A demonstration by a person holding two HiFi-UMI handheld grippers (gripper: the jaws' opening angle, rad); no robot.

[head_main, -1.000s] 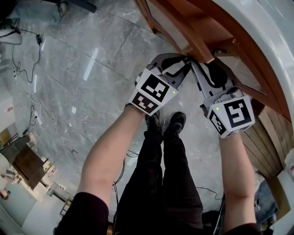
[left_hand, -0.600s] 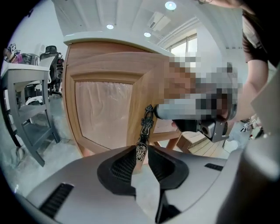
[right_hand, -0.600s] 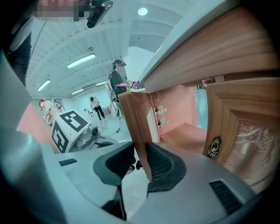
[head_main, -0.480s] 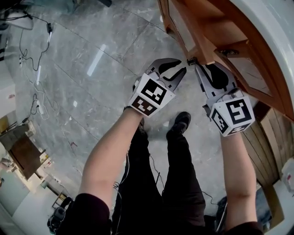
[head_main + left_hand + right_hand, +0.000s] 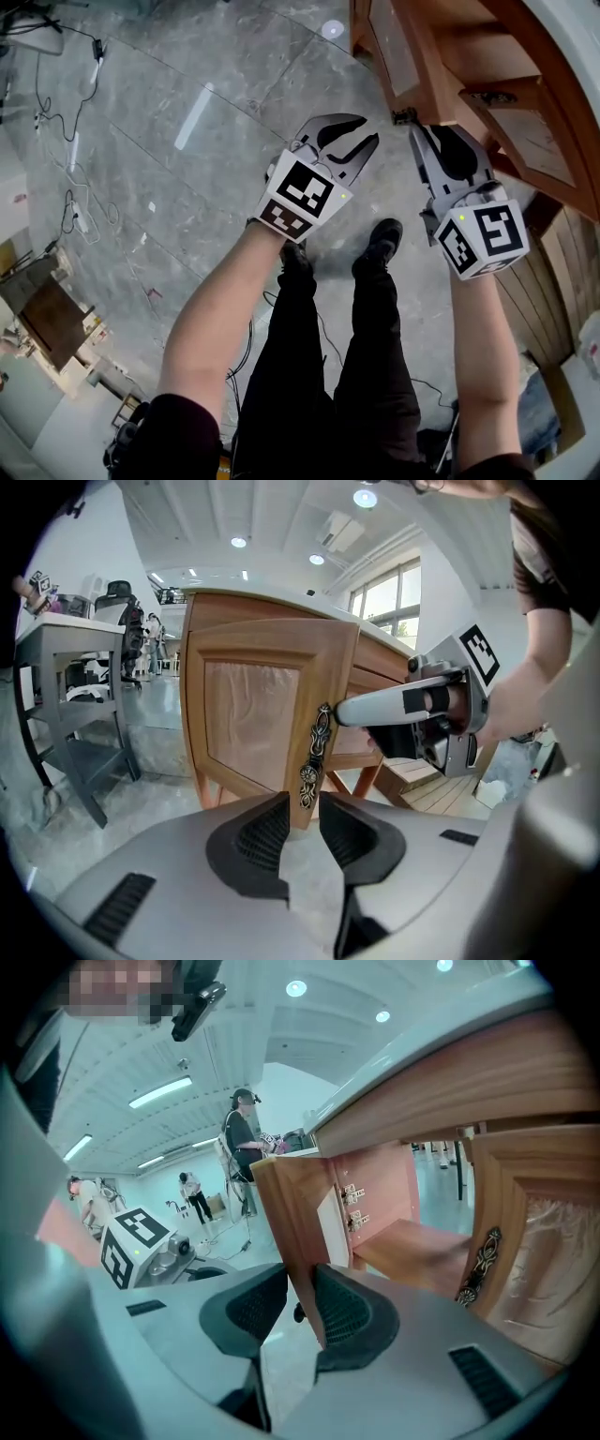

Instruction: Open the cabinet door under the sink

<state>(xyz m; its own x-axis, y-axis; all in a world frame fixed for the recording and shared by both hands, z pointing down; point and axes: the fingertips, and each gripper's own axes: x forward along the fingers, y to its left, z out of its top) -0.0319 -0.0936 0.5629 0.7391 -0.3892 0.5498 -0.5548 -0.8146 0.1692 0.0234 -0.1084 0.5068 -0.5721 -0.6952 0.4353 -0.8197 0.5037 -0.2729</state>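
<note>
The wooden cabinet door [image 5: 394, 56] under the white counter [image 5: 562, 37] stands swung open. My right gripper [image 5: 415, 127] is shut on its free edge, and in the right gripper view the door edge [image 5: 292, 1213] sits between both pads of that gripper [image 5: 298, 1283]. My left gripper [image 5: 367, 129] hangs open a short way left of the door, and its jaws have just been opening with nothing between them. From the left gripper [image 5: 302, 803] I see the door's front with its ornate metal handle [image 5: 314, 752]. The right gripper [image 5: 352, 712] meets the door's edge beside that handle.
A second cabinet door with a matching handle [image 5: 483, 1260] stays shut on the right. Inside the cabinet is a wooden shelf [image 5: 412, 1241]. The person's legs and shoes [image 5: 375, 253] stand below the grippers. Cables [image 5: 56, 122] lie on the marble floor, and a grey table [image 5: 66, 667] stands beyond the door.
The door has swung further open with the right gripper on its edge. The left gripper has come away from the door and its jaws stand wider. The feet have stepped back.
</note>
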